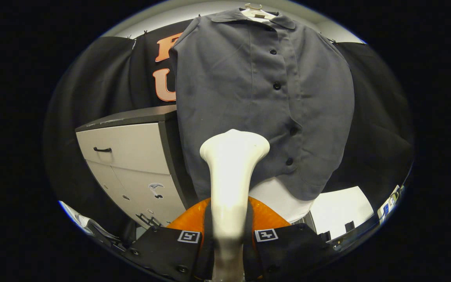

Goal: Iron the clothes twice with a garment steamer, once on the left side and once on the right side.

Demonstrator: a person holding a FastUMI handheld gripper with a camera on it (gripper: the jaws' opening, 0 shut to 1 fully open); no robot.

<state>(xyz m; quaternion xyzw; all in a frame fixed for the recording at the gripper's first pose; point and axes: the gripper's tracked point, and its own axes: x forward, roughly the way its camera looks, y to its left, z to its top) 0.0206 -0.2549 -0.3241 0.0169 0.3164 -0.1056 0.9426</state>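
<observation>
Gripper view: I am holding the steamer (231,176) in my gripper (228,239), with both fingers (170,250) clamped on its pale handle, one on each side. Each finger is carrying a square coded marker (188,236) near its tip; these are patterns, not readable text. No brand or label is legible on the steamer or on the shirt (260,102).

The steamer's long axis is running straight ahead, in line with the fingers. Its narrow neck is rising from between them and flaring into a wide head (235,145), which is pointing forward at the shirt. The head is overlapping the shirt's lower front, just beside the button placket; I cannot tell whether it is touching the cloth. An orange body (264,217) is showing behind the handle, just ahead of the fingertips.

The shirt is grey, buttoned, and hanging upright on a hanger (253,9) beyond the fingers, its collar up and its hem down. Dark buttons (276,85) are running down its front.

Beside the shirt stands a cabinet (131,156) with pale drawers, a dark top and a dark handle (102,149); a small mark on a lower drawer is too small to read. A white surface (339,207) is lying below the hem.
</observation>
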